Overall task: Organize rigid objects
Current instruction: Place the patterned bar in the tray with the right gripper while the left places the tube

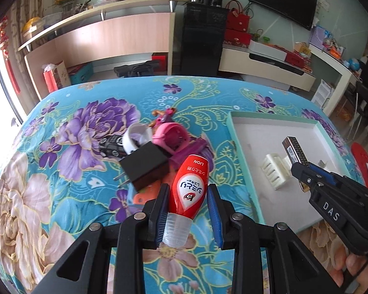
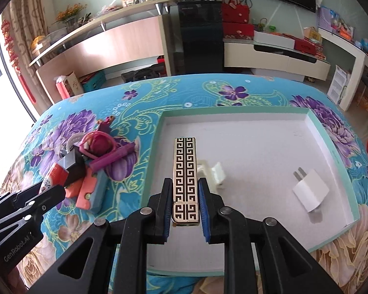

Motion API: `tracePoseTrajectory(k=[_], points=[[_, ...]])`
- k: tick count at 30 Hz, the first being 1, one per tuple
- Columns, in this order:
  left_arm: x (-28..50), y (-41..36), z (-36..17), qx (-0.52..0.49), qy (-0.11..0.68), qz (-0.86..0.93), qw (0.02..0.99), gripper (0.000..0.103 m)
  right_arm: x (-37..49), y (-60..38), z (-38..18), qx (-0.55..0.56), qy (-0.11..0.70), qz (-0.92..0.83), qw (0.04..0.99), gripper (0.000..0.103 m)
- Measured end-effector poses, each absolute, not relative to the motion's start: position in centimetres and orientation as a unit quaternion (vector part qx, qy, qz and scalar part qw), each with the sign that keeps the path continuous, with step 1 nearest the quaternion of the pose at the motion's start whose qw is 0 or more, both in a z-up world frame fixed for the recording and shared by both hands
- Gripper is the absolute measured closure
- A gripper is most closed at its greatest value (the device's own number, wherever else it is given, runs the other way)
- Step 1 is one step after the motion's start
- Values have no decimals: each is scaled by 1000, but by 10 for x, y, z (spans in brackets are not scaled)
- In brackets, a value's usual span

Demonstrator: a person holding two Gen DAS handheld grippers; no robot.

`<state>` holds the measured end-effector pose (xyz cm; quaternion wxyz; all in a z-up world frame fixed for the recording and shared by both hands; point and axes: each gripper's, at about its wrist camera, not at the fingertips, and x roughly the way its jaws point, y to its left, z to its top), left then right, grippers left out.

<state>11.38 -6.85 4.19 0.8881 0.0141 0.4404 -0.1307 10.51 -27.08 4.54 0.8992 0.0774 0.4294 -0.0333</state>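
Right wrist view: the right gripper (image 2: 185, 202) pinches a hard, smooth patterned bar (image 2: 186, 171) low down, over the tray (image 2: 331, 132). It could slip. The left gripper (image 1: 187, 203) squeezes a light red bottle (image 1: 189, 186) at its fat middle, above the tabletop (image 1: 61, 196).

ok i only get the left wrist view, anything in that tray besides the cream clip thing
Observer: Yes, a white plug adapter lies near the tray's right wall.
Operator: is the right gripper actually holding that patterned bar
Observer: Yes, the right gripper is shut on the patterned bar, pads on both long sides.
Operator: where is it over
Observer: Above the tray's left half, beside the cream clip.
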Motion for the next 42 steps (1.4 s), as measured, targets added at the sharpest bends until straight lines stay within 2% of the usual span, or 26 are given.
tracePoseTrajectory(k=[15,37,40,41,42], points=[[93,-176,36,81,418,-260,867,70,82,-352,47,141,417,-120,890,82],[102,-195,-1,98,458,-257,846,70,92,-352,20,144,456,-101,872,80],[103,-194,0,97,457,-253,847,69,92,-350,21,140,455,-100,874,80],[103,-193,1,97,457,-251,847,65,92,-350,22,138,455,-101,874,80],[103,-192,1,97,458,-250,847,57,92,-350,23,138,454,-101,875,79]])
